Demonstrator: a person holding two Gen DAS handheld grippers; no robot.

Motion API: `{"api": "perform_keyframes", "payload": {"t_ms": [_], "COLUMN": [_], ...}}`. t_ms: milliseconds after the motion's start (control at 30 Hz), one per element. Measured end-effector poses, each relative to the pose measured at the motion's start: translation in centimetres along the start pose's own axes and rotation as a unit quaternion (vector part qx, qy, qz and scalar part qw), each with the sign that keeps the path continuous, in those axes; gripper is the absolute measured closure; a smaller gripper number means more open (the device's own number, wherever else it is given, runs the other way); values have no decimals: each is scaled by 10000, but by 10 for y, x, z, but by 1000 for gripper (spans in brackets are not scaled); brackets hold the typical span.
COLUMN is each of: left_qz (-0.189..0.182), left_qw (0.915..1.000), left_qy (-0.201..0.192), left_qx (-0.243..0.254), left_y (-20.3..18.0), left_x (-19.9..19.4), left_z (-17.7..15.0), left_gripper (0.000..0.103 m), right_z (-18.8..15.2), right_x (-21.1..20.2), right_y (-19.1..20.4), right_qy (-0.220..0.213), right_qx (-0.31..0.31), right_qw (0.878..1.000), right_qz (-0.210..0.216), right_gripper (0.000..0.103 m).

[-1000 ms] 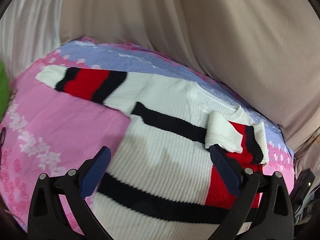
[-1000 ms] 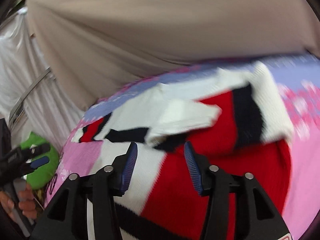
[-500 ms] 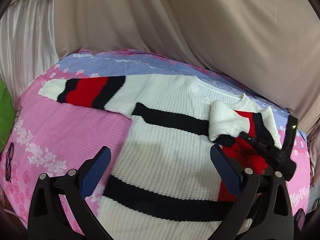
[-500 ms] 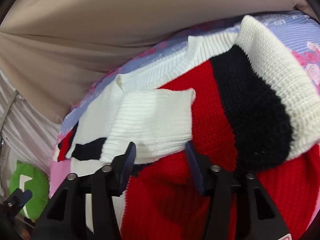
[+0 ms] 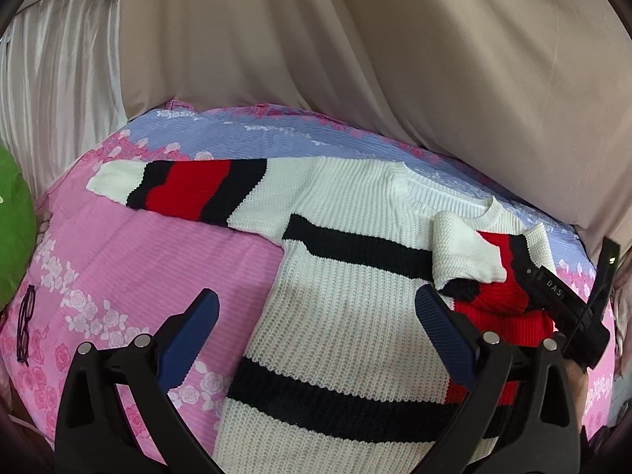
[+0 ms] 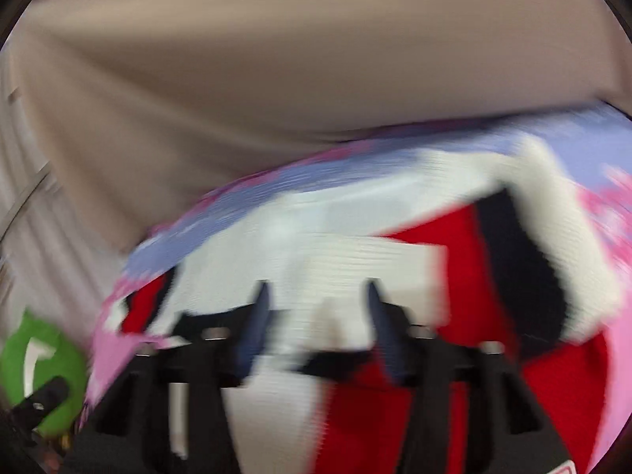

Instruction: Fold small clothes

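Knit sweater [image 5: 347, 288], white with black and red stripes, lies flat on pink floral bedspread [image 5: 130, 276]. My left gripper [image 5: 316, 316] hovers above it, jaws wide. Left view is sharp; right view blurs. My right gripper [image 6: 316, 316] has just opened, nothing clamped, over the folded sleeve [image 6: 355, 260].

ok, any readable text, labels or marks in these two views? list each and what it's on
"DAS": white letters on the black body of the right tool, in the left wrist view.
White mark on the green cushion: too blurred to read.
Red-edged label, bottom right corner of the right wrist view: cut off, unreadable.
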State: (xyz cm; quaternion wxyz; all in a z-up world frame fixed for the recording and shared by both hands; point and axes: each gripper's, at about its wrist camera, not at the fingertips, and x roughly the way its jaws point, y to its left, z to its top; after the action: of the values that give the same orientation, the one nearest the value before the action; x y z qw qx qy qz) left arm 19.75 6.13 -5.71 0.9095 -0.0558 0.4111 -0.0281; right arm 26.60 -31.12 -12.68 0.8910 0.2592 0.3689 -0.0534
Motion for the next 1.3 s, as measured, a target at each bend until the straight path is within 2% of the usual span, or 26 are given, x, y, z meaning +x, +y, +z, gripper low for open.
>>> {"api": "perform_keyframes", "payload": {"t_ms": [67,133,167,200,233,300,333,367,400,467,533,600,633,667,733,767,833,867,967,1067,1100,1167,1200,1233,1267,1300], "left_qz": [-13,3,11,25,37,94,127,146,104,-20,-281,-495,-529,-610,-673,-760,-703,-722,-748,-672,-537,-361,-440,-609,-689,-688], "left_qw": [10000,9999,9999,9999,10000,10000,9999,9999,9999,9996,9985,9973,9970,9965,9957,9945,9931,9927,9936,9907,9912,9922,9916,9913,9919,9936], "left_qy": [52,74,75,69,61,29,17,16,47,169,279,393,428,456,601,702,938,960,709,871,849,857,1005,1090,1048,898], "left_qx": [-44,-85,-92,-81,-54,4,9,-6,-60,-221,-372,-377,-358,-330,-229,-175,-2,109,465,801,857,826,679,407,186,-63], "left_y": [0,-1,0,0,0,2,3,3,4,4,-3,-17,-25,-34,-56,-66,-86,-93,-110,-125,-128,-127,-121,-114,-107,-98], "left_x": [2,1,0,0,-1,-1,0,2,6,17,34,58,69,81,109,121,141,143,131,140,147,159,168,173,173,169], "left_z": [-4,-7,-8,-8,-8,-6,-4,-2,1,8,16,24,27,29,31,29,21,18,5,-5,-5,-1,5,13,20,31], "left_gripper": [6,6,6,6,6,6,6,6,6,6,6,6,6,6,6,6,7,7,6,7,9,35,59,76,85,92], "right_z": [1,1,0,-1,0,5,6,4,1,-9,-8,-9,-14,-16,-21,-21,-23,-22,-19,-17,-14,-7,-5,-1,6,10], "right_x": [16,31,36,43,47,48,48,46,46,42,30,7,-5,-18,-32,-33,-33,-32,-29,-21,-18,-14,-16,-12,-13,-14], "right_y": [-26,-32,-28,-21,-12,27,50,83,108,136,120,72,49,19,-30,-47,-68,-76,-93,-100,-101,-115,-116,-116,-116,-114], "right_qy": [376,537,535,596,666,616,603,657,771,785,642,415,311,198,209,290,376,403,378,367,368,340,320,285,245,163], "right_qx": [357,481,480,474,484,258,-10,-506,-944,-1638,-1530,-960,-722,-423,109,246,470,582,844,928,978,1133,1187,1226,1229,1196], "right_qw": [9986,9972,9967,9951,9936,9874,9823,9722,9653,9627,9720,9894,9942,9981,9997,9993,9981,9975,9955,9945,9938,9919,9912,9908,9906,9907], "right_qz": [-100,219,390,636,777,1433,1773,2189,2310,2006,1663,1009,734,404,43,-29,-121,-29,211,325,374,465,482,502,547,624], "right_gripper": [42,43,56,93,93,93,94,93,92,92,92,90,88,83,75,72,71,71,62,54,54,54,54,54,60,85]}}
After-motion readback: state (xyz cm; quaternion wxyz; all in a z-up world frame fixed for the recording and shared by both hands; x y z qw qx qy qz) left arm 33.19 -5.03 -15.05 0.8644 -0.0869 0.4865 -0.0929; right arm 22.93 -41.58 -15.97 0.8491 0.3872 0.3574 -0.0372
